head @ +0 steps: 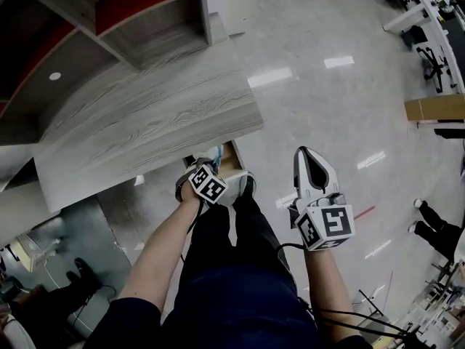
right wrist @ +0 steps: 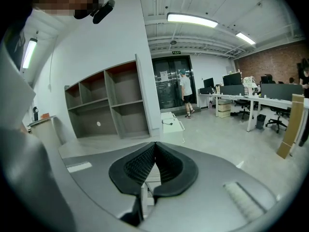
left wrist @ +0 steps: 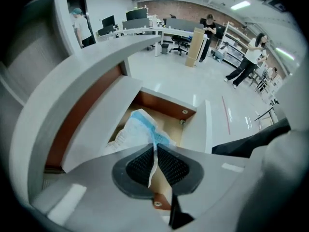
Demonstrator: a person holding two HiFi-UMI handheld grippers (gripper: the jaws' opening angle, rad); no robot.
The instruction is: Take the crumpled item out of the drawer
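Observation:
The drawer (left wrist: 170,111) under the grey wood desk (head: 145,118) stands open, its inside brown. A crumpled white and blue item (left wrist: 139,127) lies partly in it, and a thin edge of it runs down between the pads of my left gripper (left wrist: 154,148), which is shut on it. In the head view the left gripper (head: 198,167) sits just below the desk's front edge at the drawer (head: 231,158), and a bit of the crumpled item (head: 213,153) shows there. My right gripper (head: 305,153) is held over the floor to the right, shut with nothing in it (right wrist: 154,145).
An open shelf unit (head: 145,20) stands behind the desk. The person's dark trouser legs (head: 232,267) are right under the grippers. A cardboard box (head: 436,107), office desks and chairs (left wrist: 174,35) and several people stand farther off on the glossy floor.

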